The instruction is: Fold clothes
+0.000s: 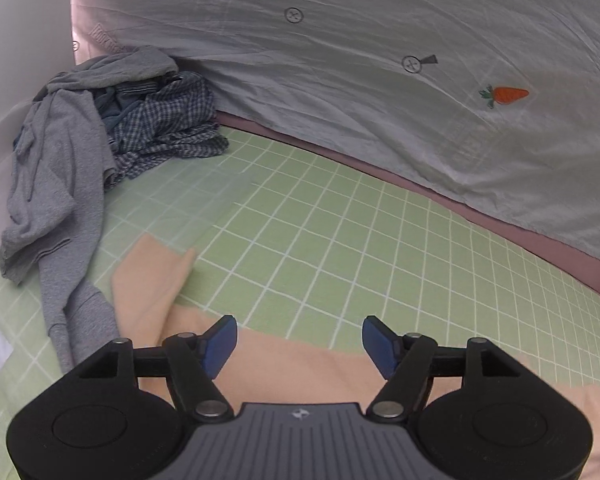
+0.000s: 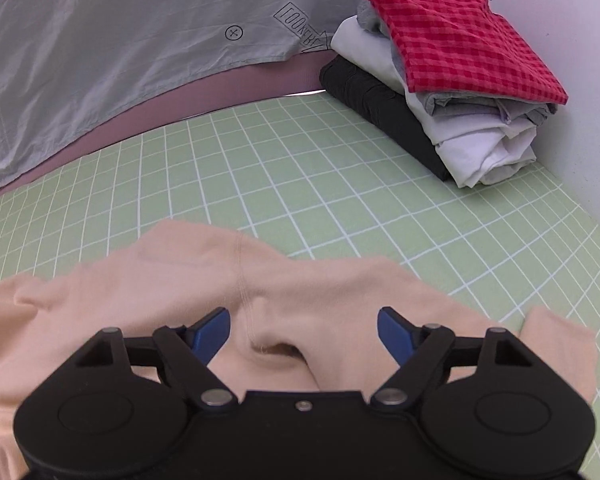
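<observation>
Four garments folded and stacked point(image 2: 452, 92) beyond and right of the right hand-held gripper point(image 2: 304, 336): black, white, grey, red check on top. Two or so crumpled in a pile point(image 1: 100, 132) beyond and left of the left hand-held gripper point(image 1: 300, 342), not yet touched. Peach garment point(image 2: 180, 280) spread, rumpled, on the green grid sheet point(image 2: 300, 168), directly under both. Both pairs of jaws apart, clamping nothing, cloth below the blue pads point(image 2: 214, 334). Roughly halfway by judgement: peach fold barely begun, pile left.
</observation>
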Motion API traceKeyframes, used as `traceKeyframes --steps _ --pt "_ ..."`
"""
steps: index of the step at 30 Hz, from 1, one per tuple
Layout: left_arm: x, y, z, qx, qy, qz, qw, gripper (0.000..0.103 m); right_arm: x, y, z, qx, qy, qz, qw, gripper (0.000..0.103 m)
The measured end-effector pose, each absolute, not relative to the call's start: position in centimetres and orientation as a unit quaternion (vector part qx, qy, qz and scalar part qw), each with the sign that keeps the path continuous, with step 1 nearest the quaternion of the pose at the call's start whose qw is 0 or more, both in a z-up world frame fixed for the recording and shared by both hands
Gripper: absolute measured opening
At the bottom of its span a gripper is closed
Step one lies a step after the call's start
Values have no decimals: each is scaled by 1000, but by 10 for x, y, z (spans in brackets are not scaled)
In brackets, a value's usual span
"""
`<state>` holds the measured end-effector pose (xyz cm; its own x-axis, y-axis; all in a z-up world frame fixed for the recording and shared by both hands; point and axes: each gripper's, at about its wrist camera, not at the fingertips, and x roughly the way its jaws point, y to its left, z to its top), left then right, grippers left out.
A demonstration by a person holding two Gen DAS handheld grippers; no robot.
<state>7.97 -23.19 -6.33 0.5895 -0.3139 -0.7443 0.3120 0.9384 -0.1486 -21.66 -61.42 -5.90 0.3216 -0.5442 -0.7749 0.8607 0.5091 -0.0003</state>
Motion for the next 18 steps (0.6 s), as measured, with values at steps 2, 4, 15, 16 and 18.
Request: traceKeyframes --steps 2,4,15,16,18 --pt "77 -256 -69 14 429 -202 880 73 -208 -629 -63 215 372 -443 787 70" --pt "73 -278 -77 26 439 -227 869 73 -197 -642 -70 213 377 -438 788 68" --pt "74 -365 -107 66 462 -350 812 73 -147 -679 -106 201 434 -327 815 61" --pt "75 -371 -109 76 464 -353 809 71 -145 -681 -108 197 437 -319 818 63" --pt "75 -381 -114 104 470 -368 796 66 -140 -684 -110 186 442 -307 822 66"
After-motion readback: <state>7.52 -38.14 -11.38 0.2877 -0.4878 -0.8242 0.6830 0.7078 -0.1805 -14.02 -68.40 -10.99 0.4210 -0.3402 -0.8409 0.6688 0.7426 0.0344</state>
